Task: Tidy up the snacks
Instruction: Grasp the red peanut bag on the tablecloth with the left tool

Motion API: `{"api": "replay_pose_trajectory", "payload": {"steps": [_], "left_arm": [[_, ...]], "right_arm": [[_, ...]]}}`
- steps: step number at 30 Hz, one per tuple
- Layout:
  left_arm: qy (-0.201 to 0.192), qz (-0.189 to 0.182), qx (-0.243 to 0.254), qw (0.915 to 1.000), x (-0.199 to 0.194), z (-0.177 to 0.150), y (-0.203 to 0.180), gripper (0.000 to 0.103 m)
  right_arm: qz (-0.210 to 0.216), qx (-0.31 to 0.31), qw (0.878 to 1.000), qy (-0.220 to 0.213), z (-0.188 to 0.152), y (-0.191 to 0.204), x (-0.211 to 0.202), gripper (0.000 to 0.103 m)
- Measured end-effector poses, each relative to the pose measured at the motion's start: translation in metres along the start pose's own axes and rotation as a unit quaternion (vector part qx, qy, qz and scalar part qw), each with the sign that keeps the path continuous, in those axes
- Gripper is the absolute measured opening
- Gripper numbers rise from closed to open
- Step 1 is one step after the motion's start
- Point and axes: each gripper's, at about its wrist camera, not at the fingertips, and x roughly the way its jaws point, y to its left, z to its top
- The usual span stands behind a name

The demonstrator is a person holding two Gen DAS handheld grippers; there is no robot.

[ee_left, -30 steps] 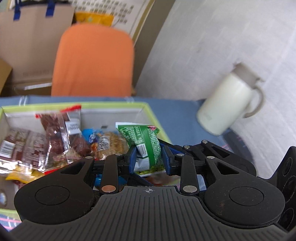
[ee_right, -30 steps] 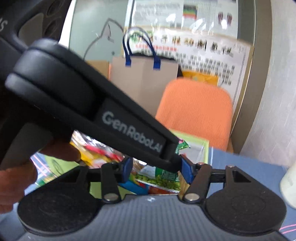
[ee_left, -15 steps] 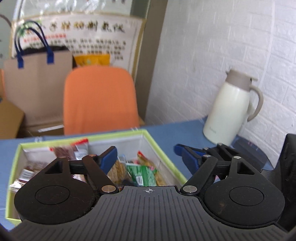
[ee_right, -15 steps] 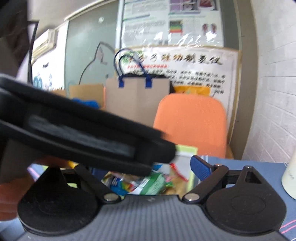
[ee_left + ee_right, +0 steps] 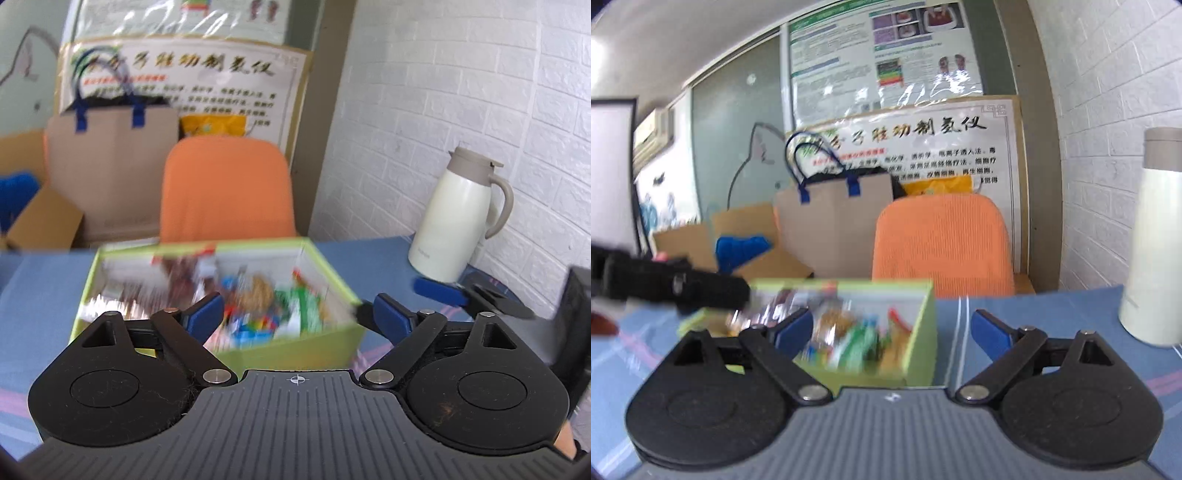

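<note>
A lime-green box (image 5: 291,350) full of mixed snack packets stands on the blue tablecloth (image 5: 40,295). A green packet (image 5: 304,308) lies inside near its right wall, blurred. My left gripper (image 5: 297,312) is held back from the box's near side with its jaws opening and nothing between them. In the right wrist view, my right gripper (image 5: 892,328) is open and empty in front of the same box (image 5: 921,356) and green packet (image 5: 860,345). One blue fingertip (image 5: 436,290) of the right gripper shows at the right of the left wrist view.
A cream thermos jug (image 5: 458,221) stands at the table's right by the white brick wall. An orange chair (image 5: 225,188) sits behind the box, with a paper bag (image 5: 110,166) and cardboard boxes further back. The left gripper's black body (image 5: 683,290) crosses the right wrist view's left side.
Both grippers were shut on the green packet over the box. They have let it go, opened wide and drawn back. The packet now lies in the box.
</note>
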Motion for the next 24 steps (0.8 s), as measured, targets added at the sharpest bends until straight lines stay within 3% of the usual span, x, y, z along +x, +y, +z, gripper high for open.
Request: {"api": "replay_pose_trajectory", "payload": {"steps": [4, 7, 9, 18, 24], "left_arm": [[0.049, -0.027, -0.054, 0.9970, 0.006, -0.038, 0.018, 0.077], [0.099, -0.030, -0.097, 0.9900, 0.028, -0.055, 0.026, 0.070], [0.111, -0.032, -0.113, 0.9869, 0.035, -0.061, 0.026, 0.070], [0.157, -0.059, -0.078, 0.9828, 0.068, -0.065, 0.008, 0.071], [0.180, -0.066, -0.083, 0.9779, 0.088, -0.070, 0.009, 0.066]], "right_arm": [[0.019, -0.053, 0.995, 0.087, -0.040, 0.026, -0.004, 0.093], [0.040, -0.089, 0.988, 0.119, -0.053, 0.047, 0.005, 0.093], [0.060, -0.096, 0.984, 0.135, -0.054, 0.056, 0.014, 0.093], [0.073, -0.078, 0.977, 0.185, -0.059, 0.057, 0.036, 0.093], [0.056, -0.083, 0.977, 0.188, -0.059, 0.067, 0.042, 0.093]]}}
